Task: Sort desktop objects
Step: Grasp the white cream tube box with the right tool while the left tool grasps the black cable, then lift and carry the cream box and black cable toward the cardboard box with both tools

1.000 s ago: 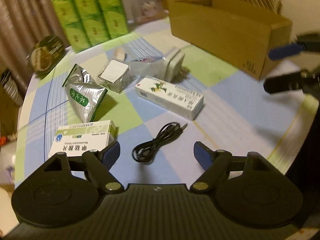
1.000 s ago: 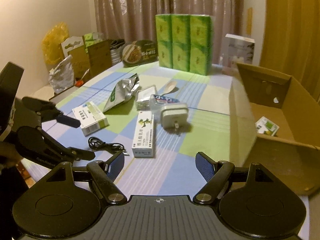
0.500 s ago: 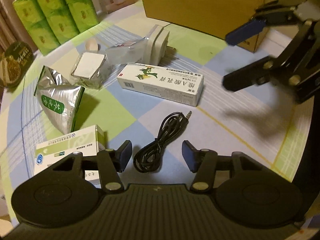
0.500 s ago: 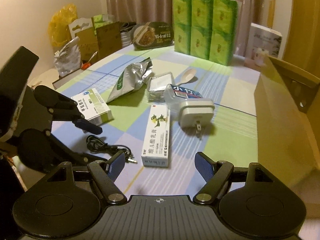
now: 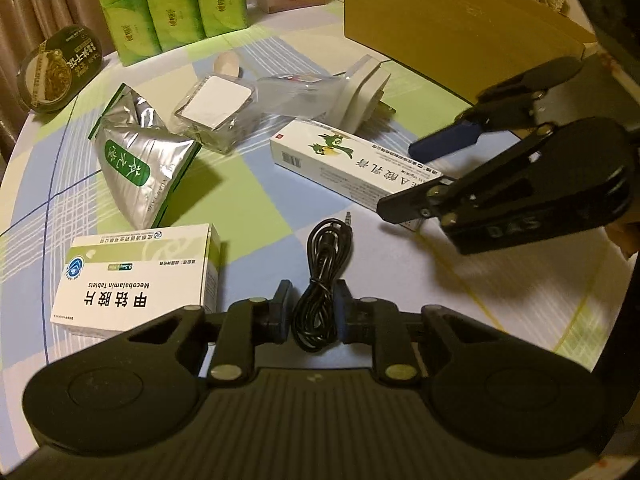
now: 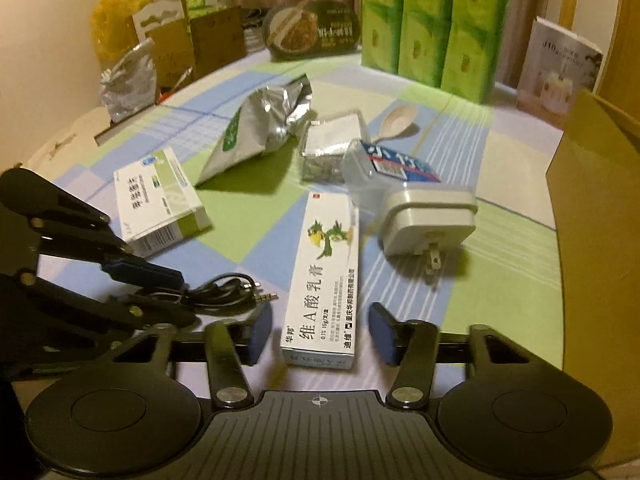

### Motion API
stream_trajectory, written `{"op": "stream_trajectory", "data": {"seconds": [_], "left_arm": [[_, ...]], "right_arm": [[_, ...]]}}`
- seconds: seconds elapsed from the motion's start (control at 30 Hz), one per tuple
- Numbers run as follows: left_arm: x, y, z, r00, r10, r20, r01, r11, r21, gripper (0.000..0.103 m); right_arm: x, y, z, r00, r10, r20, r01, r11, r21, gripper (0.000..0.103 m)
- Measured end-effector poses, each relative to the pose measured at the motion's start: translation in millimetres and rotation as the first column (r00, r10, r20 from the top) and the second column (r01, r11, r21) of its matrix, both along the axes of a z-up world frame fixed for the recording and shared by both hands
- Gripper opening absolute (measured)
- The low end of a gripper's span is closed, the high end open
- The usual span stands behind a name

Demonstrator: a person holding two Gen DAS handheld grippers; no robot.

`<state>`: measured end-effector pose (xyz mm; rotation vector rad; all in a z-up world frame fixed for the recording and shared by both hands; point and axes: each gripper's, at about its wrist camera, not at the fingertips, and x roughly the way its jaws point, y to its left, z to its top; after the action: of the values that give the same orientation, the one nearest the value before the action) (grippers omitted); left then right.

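1. My left gripper is low over the table. Its two pads sit close on both sides of the black cable and look like they are squeezing it.
2. The cable lies in a loose bundle on a purple square of the cloth. Its plug tip points away from me.
3. My right gripper is wide apart and holds nothing. The near end of the long white cream box lies between its pads, not touching them.
4. The white pill box lies just left of my left gripper.
5. The silver bag, a clear packet and the white plug lie farther back, close together.
6. The brown cardboard box stands at the far right of the table.
7. Green tissue packs stand at the back.
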<state>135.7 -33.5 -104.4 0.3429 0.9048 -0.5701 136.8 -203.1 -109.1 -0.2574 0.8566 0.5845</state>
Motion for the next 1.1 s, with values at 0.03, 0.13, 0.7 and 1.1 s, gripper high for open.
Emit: {"op": "stream_trajectory", "data": {"seconds": [0.03, 0.13, 0.7, 1.1], "left_arm": [[0, 1, 0, 1.000, 0.004, 0.000, -0.004, 1.000, -0.004, 0.017], [2, 3, -1, 1.000, 0.022, -0.002, -0.022, 1.000, -0.022, 0.019], [-14, -13, 0, 1.000, -0.021, 0.013, 0.021, 1.000, -0.006, 0.014], [-1, -7, -2, 0.999, 0.046, -0.006, -0.046, 0.997, -0.063, 0.026]], "right_arm": [[1, 0, -2, 1.000, -0.001, -0.006, 0.001, 1.000, -0.008, 0.036], [-2, -7, -1, 1.000, -0.003, -0.017, 0.003, 1.000, -0.008, 0.035], [-60, -57, 0, 0.998, -0.049, -0.037, 0.048, 0.998, -0.038, 0.041], [-45, -43, -3, 0.998, -0.058, -0.009, 0.058, 0.998, 0.008, 0.048]]}}
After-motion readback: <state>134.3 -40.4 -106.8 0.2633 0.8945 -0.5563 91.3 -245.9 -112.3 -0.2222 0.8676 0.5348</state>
